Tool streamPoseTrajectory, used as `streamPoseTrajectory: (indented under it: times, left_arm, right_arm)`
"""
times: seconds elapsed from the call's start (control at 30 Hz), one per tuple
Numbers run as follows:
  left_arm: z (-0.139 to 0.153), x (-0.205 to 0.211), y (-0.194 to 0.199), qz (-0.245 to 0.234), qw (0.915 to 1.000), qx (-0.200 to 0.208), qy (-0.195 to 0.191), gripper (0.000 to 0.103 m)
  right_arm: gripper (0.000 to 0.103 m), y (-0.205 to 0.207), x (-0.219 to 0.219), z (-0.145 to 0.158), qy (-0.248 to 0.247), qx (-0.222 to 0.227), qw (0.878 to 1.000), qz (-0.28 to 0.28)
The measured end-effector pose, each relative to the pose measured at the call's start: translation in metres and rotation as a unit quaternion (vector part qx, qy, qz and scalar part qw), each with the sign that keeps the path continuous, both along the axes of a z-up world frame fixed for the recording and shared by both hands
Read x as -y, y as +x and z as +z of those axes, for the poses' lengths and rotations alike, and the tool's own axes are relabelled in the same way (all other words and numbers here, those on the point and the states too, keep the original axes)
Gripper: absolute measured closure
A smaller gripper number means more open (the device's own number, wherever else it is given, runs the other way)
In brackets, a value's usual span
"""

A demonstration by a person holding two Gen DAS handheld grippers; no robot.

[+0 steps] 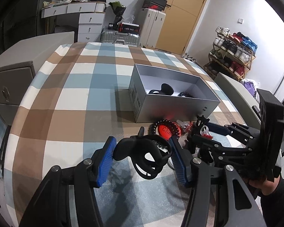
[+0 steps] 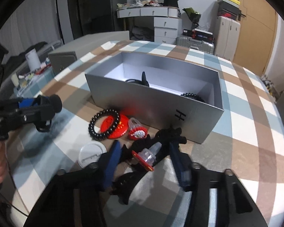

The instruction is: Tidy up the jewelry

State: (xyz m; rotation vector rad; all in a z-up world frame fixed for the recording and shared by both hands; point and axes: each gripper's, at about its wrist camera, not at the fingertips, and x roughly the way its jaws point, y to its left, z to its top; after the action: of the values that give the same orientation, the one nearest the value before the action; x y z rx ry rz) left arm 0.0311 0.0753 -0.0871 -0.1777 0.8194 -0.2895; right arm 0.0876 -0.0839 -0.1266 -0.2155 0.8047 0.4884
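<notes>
Gripping a black clip (image 1: 142, 155), the left gripper (image 1: 142, 157) has its blue pads (image 1: 106, 162) pressed on either side of it, above the checked tablecloth (image 1: 70, 98). The clip's long axis runs across the gap between the pads; its rounded end points left, toward the left pad. Its lower loops overlap, and their exact shape is hard to make out.

The right gripper (image 2: 145, 162) stands open around a red-and-clear clip (image 2: 146, 156) that lies on a black lace piece (image 2: 161, 141). Whether the pads touch either item cannot be told. The clip's clear tip points up-right, toward the grey box (image 2: 153, 109). The near end of the lace is hidden under the gripper's frame.

Just in front of the box's near wall lie a black spiral band (image 2: 102, 124), a red disc (image 2: 115, 126) partly inside it, and a red-and-white beaded ring (image 2: 138, 133). A white lid (image 2: 91, 156) lies near the left pad, partly cut off by it. The disc's lettering is cut off by the band in the left wrist view.

Inside the box, a black clip (image 1: 166, 89) and a second spiral band (image 2: 191, 96) show only in part behind the wall. Open cloth lies left of the box and beyond it to the table's far edge; the box's right end sits near the right edge.
</notes>
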Motion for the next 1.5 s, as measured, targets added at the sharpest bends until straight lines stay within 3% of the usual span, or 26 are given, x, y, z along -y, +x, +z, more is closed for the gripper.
streamPoseTrajectory:
  times: [0.1, 0.27, 0.67, 1.1, 1.5]
  left_arm:
    - [0.001, 0.0, 0.001, -0.003, 1.0, 0.0, 0.002, 0.051]
    - [0.002, 0.003, 0.001, -0.007, 1.0, 0.0, 0.002, 0.051]
    - [0.006, 0.011, 0.0, -0.009, 0.9998, 0.001, 0.019, 0.051]
    - [0.03, 0.035, 0.011, -0.027, 0.9985, 0.028, 0.038, 0.051]
    - [0.063, 0.061, 0.056, -0.045, 0.9976, 0.052, 0.008, 0.051]
  right_arm:
    - [0.062, -0.001, 0.002, 0.0, 0.006, -0.007, 1.0, 0.002]
    - [0.08, 0.001, 0.014, 0.001, 0.044, -0.026, 0.999, -0.008]
    - [0.081, -0.002, 0.027, 0.01, 0.092, -0.02, 0.995, -0.016]
    - [0.081, -0.015, 0.048, 0.047, 0.14, 0.041, 0.989, -0.011]
    - [0.081, 0.009, 0.05, 0.09, 0.165, 0.086, 0.983, 0.004]
